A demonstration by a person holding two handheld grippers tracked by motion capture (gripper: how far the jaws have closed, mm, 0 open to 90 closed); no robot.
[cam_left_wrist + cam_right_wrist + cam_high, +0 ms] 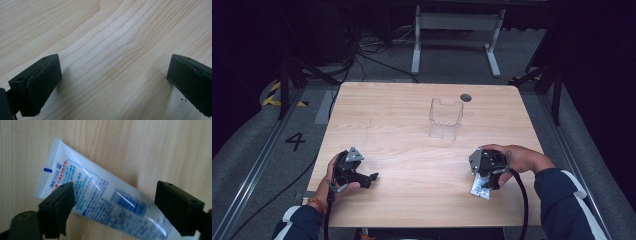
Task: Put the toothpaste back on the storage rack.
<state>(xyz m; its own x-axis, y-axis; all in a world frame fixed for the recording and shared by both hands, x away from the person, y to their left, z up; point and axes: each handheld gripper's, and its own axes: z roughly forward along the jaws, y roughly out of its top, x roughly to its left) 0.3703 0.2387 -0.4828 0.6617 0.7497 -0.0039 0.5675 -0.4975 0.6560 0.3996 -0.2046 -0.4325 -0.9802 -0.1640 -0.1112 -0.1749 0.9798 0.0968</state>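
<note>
Right gripper (482,186) points down at the tabletop (412,150), jaws spread wide, one on each side of a white tube (105,202) with blue print. Pads are not pressing on it; the tube lies flat on the wood beneath and between them, crossing the gap at a slant, its crimped flat end up past the left jaw in the right gripper view. In the high view the tube (478,189) peeks out just under the gripper, near the person's edge of the table

Left gripper (371,177) rests low on the wood, jaws apart, nothing but bare grain between them. It sits well apart from the right one, across the near side of the table

Beyond the right gripper, toward the far edge and a bit to its left, stands a clear plastic box (445,118), upright, open top, looks empty

Judgement: early stage. Tube straddled but not gripped, not lifted. If the box is its destination, left to do: close on the tube, lift, carry, drop in
</note>
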